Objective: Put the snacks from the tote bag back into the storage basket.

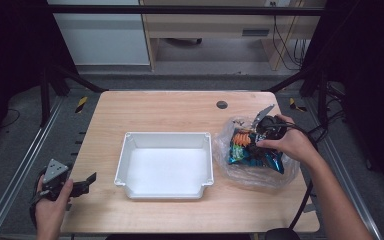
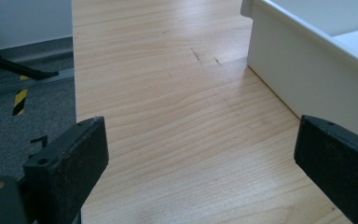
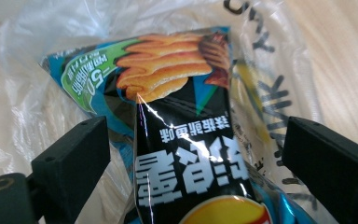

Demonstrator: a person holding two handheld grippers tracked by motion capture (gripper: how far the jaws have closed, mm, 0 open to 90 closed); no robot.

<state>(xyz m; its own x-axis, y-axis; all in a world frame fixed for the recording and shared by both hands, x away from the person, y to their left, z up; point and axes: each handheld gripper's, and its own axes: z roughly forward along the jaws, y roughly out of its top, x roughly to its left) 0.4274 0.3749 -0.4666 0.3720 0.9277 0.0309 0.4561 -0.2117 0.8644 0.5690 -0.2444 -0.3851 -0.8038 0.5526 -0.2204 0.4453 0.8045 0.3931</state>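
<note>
Near the desk's right edge, a snack packet (image 3: 186, 154) lies on a clear plastic bag (image 1: 252, 172). The right gripper (image 1: 260, 136) is poised over it, jaws wide, nothing clamped. The bag's film could be pinched along with the packet. The left gripper (image 1: 82, 186) is held wide and empty at the left edge. A white tray (image 1: 165, 186) sits at the centre of the pale wooden desk (image 1: 170, 107); grey floor and cables lie beyond.

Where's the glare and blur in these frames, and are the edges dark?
Right gripper view: white glare streaks on the glossy black-and-blue snack packet, the crinkled clear plastic bag washed out and soft. Left gripper view: evenly lit, the white plastic tray near overexposed. High view: dark at both side edges, the light wooden table bright.
</note>
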